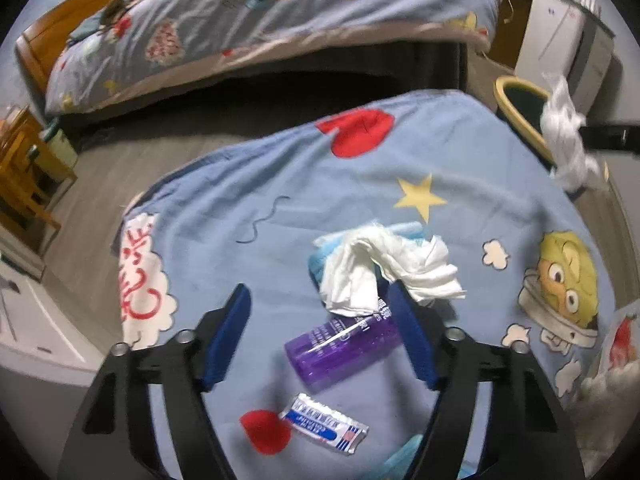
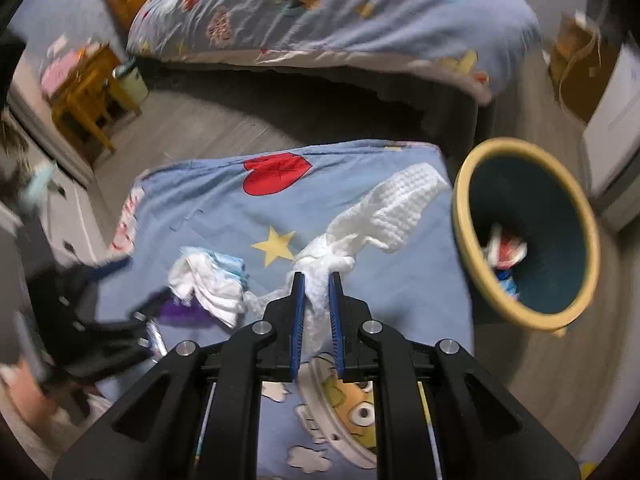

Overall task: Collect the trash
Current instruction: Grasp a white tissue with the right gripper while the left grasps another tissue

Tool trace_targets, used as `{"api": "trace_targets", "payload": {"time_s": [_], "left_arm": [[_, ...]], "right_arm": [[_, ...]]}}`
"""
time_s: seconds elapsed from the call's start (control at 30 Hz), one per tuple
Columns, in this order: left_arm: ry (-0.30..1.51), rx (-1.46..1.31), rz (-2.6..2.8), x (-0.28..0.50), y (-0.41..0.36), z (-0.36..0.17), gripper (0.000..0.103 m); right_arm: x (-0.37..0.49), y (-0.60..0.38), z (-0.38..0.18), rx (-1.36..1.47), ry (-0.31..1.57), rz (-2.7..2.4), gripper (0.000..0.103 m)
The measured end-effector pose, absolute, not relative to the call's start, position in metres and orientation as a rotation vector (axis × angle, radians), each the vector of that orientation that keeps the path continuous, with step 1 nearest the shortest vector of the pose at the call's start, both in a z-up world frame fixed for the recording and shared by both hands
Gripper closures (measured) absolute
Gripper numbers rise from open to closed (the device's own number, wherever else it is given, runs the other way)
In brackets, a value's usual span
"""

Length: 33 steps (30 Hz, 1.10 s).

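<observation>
On a blue cartoon-print bedcover (image 1: 248, 184) lies a clear purple bottle (image 1: 340, 352). My left gripper (image 1: 318, 292) stands open around it, and the left pad is clear of it. Just beyond lies a crumpled white tissue (image 1: 384, 268) on top of a light blue mask (image 1: 316, 264). A silver and blue foil wrapper (image 1: 324, 424) lies nearer the camera. My right gripper (image 2: 318, 280) is shut on a white paper towel (image 2: 396, 204), which hangs above the cover beside the bin (image 2: 520, 146). The bin has a yellow rim, and some trash lies at its bottom.
A second bed (image 2: 340, 12) with the same print stands across a strip of grey floor (image 2: 208, 128). A wooden stool (image 2: 88, 92) and a white cabinet (image 1: 560, 36) stand at the sides. The bin sits on the floor at the cover's right corner.
</observation>
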<state>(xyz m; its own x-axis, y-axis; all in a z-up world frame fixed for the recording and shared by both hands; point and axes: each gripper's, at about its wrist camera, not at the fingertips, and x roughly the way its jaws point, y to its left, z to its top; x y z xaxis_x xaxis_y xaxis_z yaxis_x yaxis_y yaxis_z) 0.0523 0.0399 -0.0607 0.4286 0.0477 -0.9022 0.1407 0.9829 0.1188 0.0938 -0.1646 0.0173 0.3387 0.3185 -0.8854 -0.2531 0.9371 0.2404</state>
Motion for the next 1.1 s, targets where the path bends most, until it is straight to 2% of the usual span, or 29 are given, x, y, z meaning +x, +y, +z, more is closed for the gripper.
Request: {"api": "trace_targets", "payload": {"time_s": [0.17,0.3,0.37,0.4,0.47,0.63,1.1], "left_arm": [[1.163,0.165,-0.052,0.06,0.037,-0.079,0.047],[1.19,0.176,-0.061,0.062,0.032,-0.088,0.073],[1.194,0.178,-0.058,0.063,0.031,-0.088,0.079],[1.193,0.171,-0.057,0.064,0.031,-0.087,0.087],[1.186,0.153,-0.052,0.064,0.033,-0.083,0.092],[1.104,0.123,-0.035,0.06,0.038,-0.06,0.098],[0.896,0.054,-0.06,0.062,0.027,0.013,0.099]], "right_arm": [[0.105,-0.169,0.015,0.078,1.162,0.389,0.092],[0.108,-0.171,0.012,0.077,1.165,0.385,0.092],[0.109,-0.174,0.011,0.089,1.17,0.384,0.092],[0.11,-0.177,0.011,0.1,1.17,0.385,0.092],[0.11,-0.179,0.011,0.108,1.166,0.382,0.092],[0.11,-0.182,0.014,0.122,1.158,0.383,0.092],[0.109,-0.2,0.025,0.125,1.112,0.339,0.092]]}}
